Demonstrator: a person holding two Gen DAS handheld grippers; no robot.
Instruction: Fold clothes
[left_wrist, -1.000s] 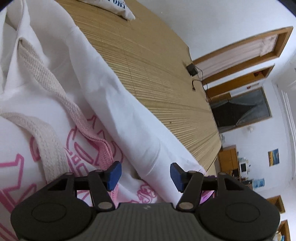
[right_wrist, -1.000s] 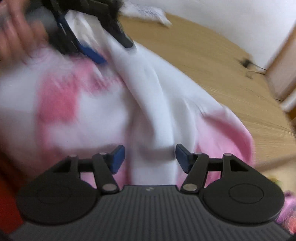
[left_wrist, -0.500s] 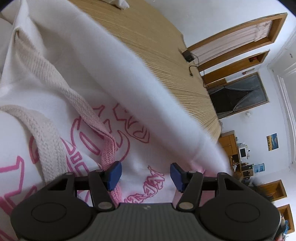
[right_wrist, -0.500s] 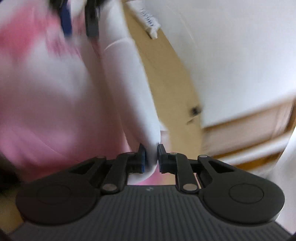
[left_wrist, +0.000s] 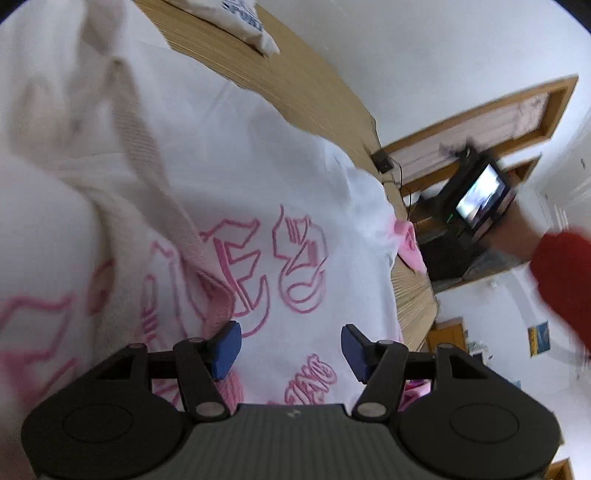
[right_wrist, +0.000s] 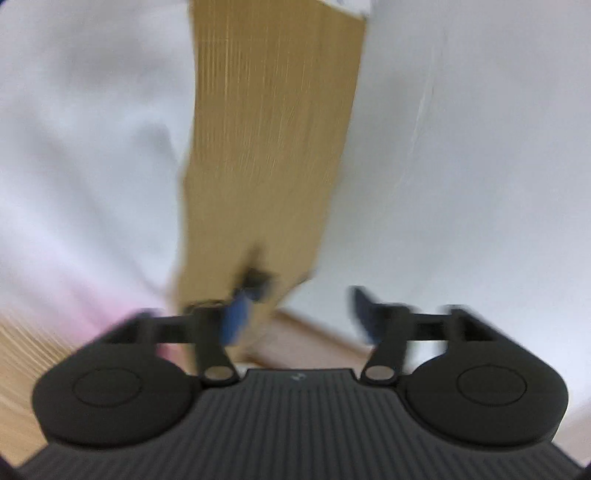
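Two grippers, left gripper (left_wrist: 290, 345) and right gripper (right_wrist: 295, 314), gape wide, holding nothing. White hoodie (left_wrist: 258, 177) looks soft and floppy; maybe pinch its pink cuff (left_wrist: 408, 245).

i see even, bright light; my right wrist view is heavily motion-blurred, the left softer at its curved fisheye edges.

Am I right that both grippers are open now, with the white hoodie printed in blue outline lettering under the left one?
Not quite: the outline lettering on the white hoodie is pink, not blue, as the left wrist view shows. The rest holds: the left gripper is open over the printed cloth, and the right gripper, though blurred in its own view, has its jaws apart with nothing between them.
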